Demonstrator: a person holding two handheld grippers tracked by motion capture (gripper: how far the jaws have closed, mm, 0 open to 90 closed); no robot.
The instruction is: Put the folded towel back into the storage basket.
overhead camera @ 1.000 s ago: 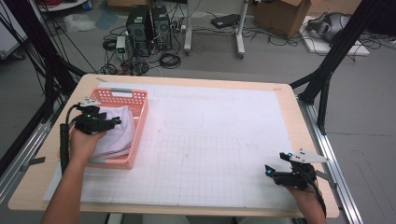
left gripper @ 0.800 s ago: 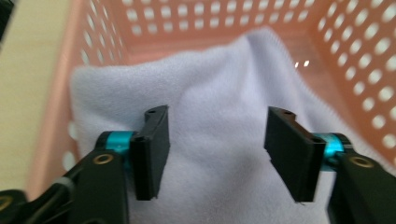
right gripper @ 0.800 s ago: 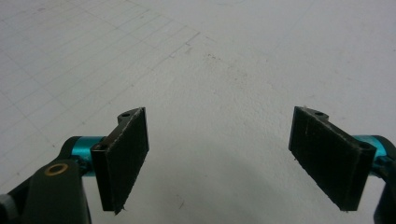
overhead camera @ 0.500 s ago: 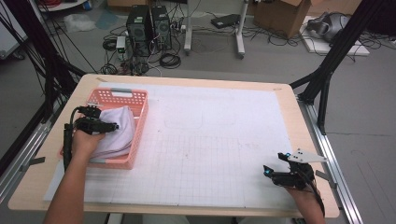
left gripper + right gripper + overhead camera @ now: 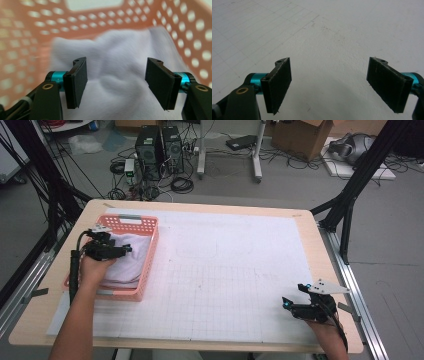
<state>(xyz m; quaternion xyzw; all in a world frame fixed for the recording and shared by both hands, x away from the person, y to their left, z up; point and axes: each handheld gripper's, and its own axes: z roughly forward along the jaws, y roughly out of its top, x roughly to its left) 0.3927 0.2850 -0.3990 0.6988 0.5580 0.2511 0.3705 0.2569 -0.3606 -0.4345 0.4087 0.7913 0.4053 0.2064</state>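
Basket (image 5: 145,285) holds white cloth (image 5: 131,262) under left gripper (image 5: 122,250)

The white cloth (image 5: 127,262) lies crumpled inside the orange plastic basket (image 5: 150,251), and it fills most of the inside. Its surface is soft and has several folds, with one higher bump toward the back wall of the basket, as the left gripper view shows (image 5: 117,57). The basket has walls with many small holes and stands upright near the left edge of the table.
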